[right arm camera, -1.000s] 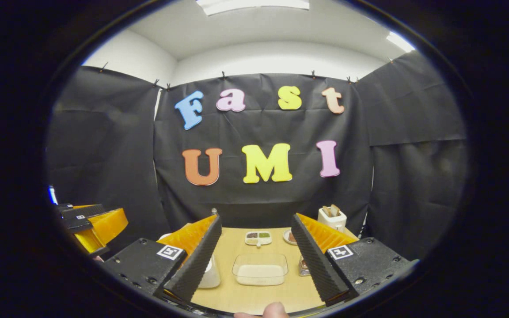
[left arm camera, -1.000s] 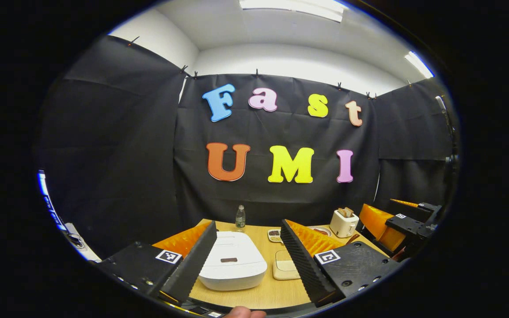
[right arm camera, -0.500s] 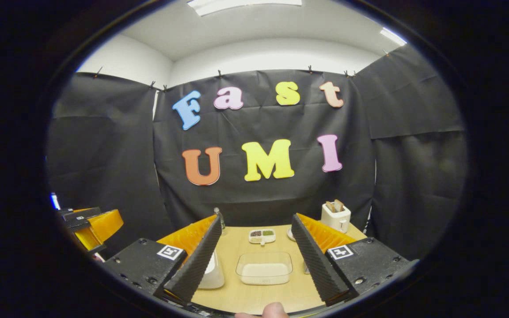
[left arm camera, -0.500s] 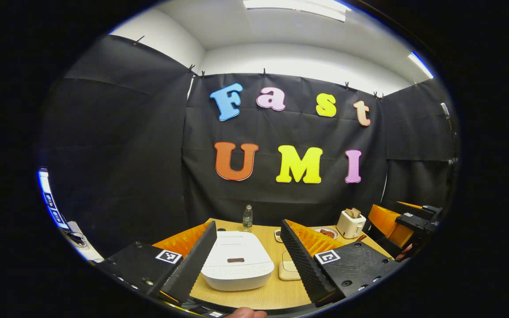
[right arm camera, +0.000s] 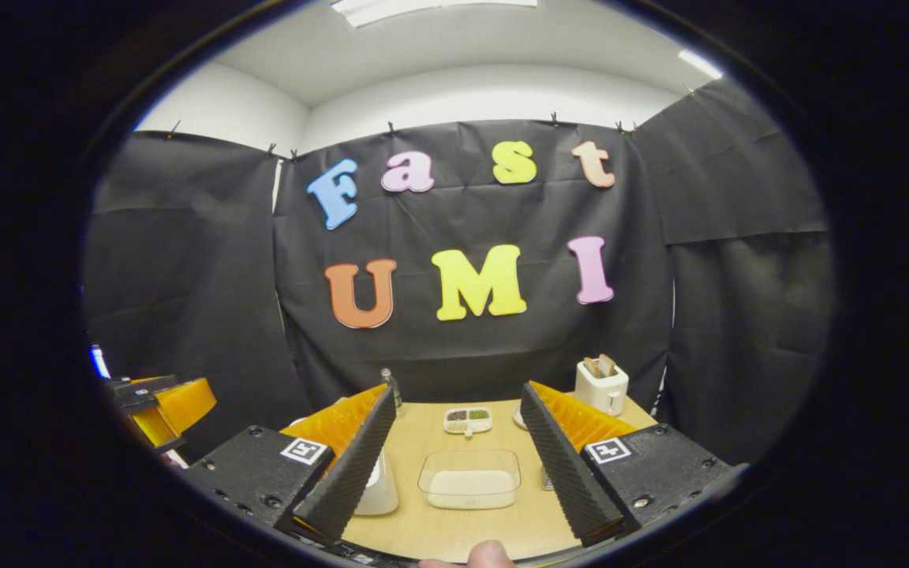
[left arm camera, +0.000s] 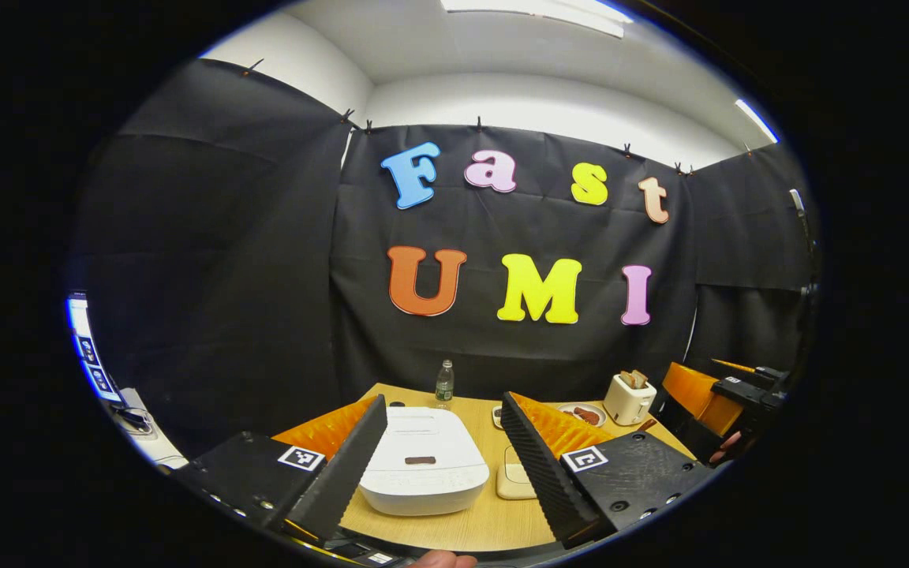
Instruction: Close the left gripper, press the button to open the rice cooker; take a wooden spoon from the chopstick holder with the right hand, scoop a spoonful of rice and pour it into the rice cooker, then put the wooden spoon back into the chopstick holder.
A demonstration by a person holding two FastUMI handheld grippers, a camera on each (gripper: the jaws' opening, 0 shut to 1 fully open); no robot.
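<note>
- Left gripper (left arm camera: 443, 450) is wide open with nothing in it, lined up on the white rice cooker (left arm camera: 423, 461), which sits near me on the bench (left arm camera: 494, 521), lid down. I reckon that's so the button (left arm camera: 420, 460) sits dead ahead once I close up.
- Right gripper (right arm camera: 454, 450) is spread wide too, holding nothing, framing the clear tub of rice (right arm camera: 470, 479).
- Chopstick holder (right arm camera: 547, 476) peeks just right of the tub, mostly hidden behind a finger, so I can't make out the spoon.
- Toaster (right arm camera: 600, 386) sits far right, out of the way.
</note>
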